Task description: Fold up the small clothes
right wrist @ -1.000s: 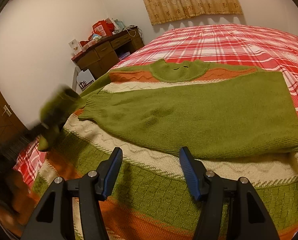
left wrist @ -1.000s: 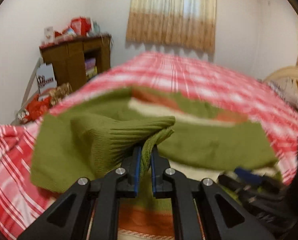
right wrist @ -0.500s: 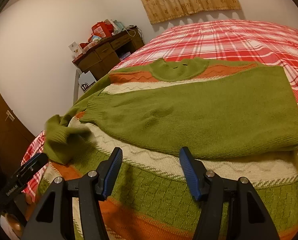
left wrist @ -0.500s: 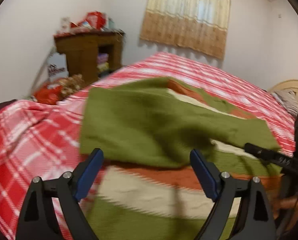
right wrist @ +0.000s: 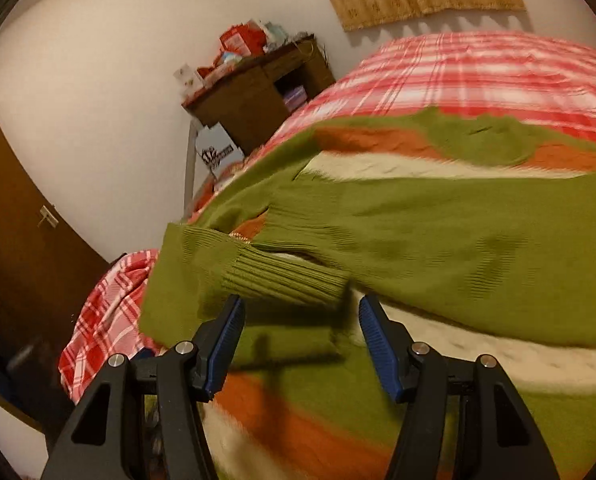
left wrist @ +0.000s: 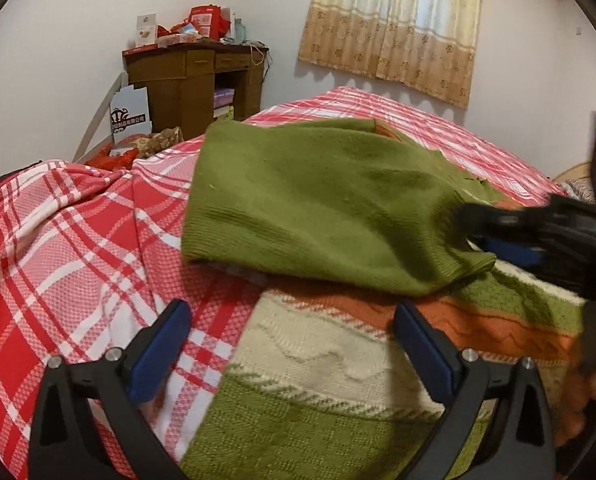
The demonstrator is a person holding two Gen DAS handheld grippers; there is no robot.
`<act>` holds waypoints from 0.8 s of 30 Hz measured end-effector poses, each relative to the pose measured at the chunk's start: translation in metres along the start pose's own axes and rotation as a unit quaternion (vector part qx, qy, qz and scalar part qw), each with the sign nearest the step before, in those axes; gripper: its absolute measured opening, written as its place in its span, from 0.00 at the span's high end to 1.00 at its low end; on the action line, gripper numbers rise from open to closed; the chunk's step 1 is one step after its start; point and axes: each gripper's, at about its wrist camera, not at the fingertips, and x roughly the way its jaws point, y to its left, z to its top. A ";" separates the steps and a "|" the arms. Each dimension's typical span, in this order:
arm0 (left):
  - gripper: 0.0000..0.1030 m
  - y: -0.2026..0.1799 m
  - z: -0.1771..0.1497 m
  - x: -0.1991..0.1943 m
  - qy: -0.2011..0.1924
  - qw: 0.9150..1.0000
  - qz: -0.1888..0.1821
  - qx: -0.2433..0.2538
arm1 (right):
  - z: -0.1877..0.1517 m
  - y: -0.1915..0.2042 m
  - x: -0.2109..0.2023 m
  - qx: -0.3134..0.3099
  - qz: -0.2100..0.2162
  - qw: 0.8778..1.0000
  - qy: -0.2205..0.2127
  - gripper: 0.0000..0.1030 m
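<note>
A green, orange and cream striped knit sweater lies flat on the bed, also in the right wrist view. Its green left sleeve is folded across the body. The ribbed cuff lies just ahead of my right gripper, which is open and empty with the cuff between its fingers' line. My left gripper is open and empty over the sweater's lower left edge. The right gripper also shows in the left wrist view at the sleeve's end.
A red and white plaid bedspread covers the bed. A brown wooden desk with red boxes stands by the far wall, with a white bag beside it. A curtain hangs behind. A brown door is at left.
My left gripper let go of the sleeve cuff, opened and drew back to the sweater's left edge. My right gripper moved left to the dropped cuff.
</note>
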 end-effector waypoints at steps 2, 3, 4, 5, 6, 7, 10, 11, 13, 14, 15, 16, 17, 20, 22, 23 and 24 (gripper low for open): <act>0.00 0.005 0.001 -0.001 0.000 1.000 -0.001 -0.001 | 0.002 0.009 0.007 -0.018 -0.010 1.000 -0.009 0.44; 0.00 0.002 0.000 -0.001 -0.001 1.000 0.000 0.001 | 0.003 0.014 0.008 -0.031 -0.016 0.999 -0.007 0.61; 0.00 0.007 0.000 0.000 -0.001 1.000 0.001 0.002 | 0.005 0.019 0.011 -0.043 -0.021 0.999 0.001 0.74; 0.00 0.006 0.000 0.000 -0.001 1.000 0.003 0.004 | 0.007 0.023 0.012 -0.051 -0.023 0.998 0.004 0.92; 0.00 0.004 0.000 0.000 0.000 1.000 0.007 0.006 | 0.008 0.028 0.009 -0.062 -0.026 0.998 0.003 0.93; 0.00 0.003 0.001 0.001 0.000 1.000 0.009 0.008 | 0.008 0.034 0.005 -0.073 -0.028 0.997 -0.001 0.94; 0.00 0.004 0.001 0.002 -0.001 1.000 0.010 0.008 | 0.022 0.052 -0.017 -0.101 -0.022 0.994 -0.032 0.96; 0.00 0.003 0.001 0.002 -0.001 1.000 0.010 0.008 | 0.031 0.055 -0.026 -0.104 -0.021 0.993 -0.045 0.96; 0.00 0.003 0.001 0.002 -0.001 1.000 0.010 0.008 | 0.050 0.061 -0.043 -0.106 -0.022 0.992 -0.068 0.96; 0.00 0.002 0.001 0.002 -0.001 1.000 0.011 0.008 | 0.061 0.063 -0.053 -0.109 -0.027 0.990 -0.083 0.99; 0.00 0.002 0.001 0.001 -0.001 1.000 0.011 0.008 | 0.071 0.064 -0.065 -0.113 -0.037 0.988 -0.099 1.00; 0.00 0.002 0.001 0.001 -0.001 1.000 0.011 0.008 | 0.081 0.065 -0.077 -0.117 -0.051 0.985 -0.118 1.00; 0.00 0.002 0.000 0.001 -0.001 1.000 0.011 0.008 | 0.092 0.064 -0.092 -0.120 -0.065 0.981 -0.140 1.00; 0.00 0.002 0.000 0.002 -0.001 1.000 0.011 0.008 | 0.111 0.044 -0.117 -0.089 -0.052 0.985 -0.139 1.00; 0.00 0.003 0.001 0.002 -0.002 1.000 0.013 0.009 | 0.106 0.025 -0.120 -0.050 -0.021 0.991 -0.122 0.99; 0.00 0.005 0.001 0.001 -0.002 1.000 0.013 0.009 | 0.100 0.020 -0.116 -0.043 -0.009 0.993 -0.113 0.99; 0.00 0.006 0.001 0.001 -0.003 1.000 0.014 0.009 | 0.090 0.015 -0.105 -0.035 -0.002 0.995 -0.094 0.99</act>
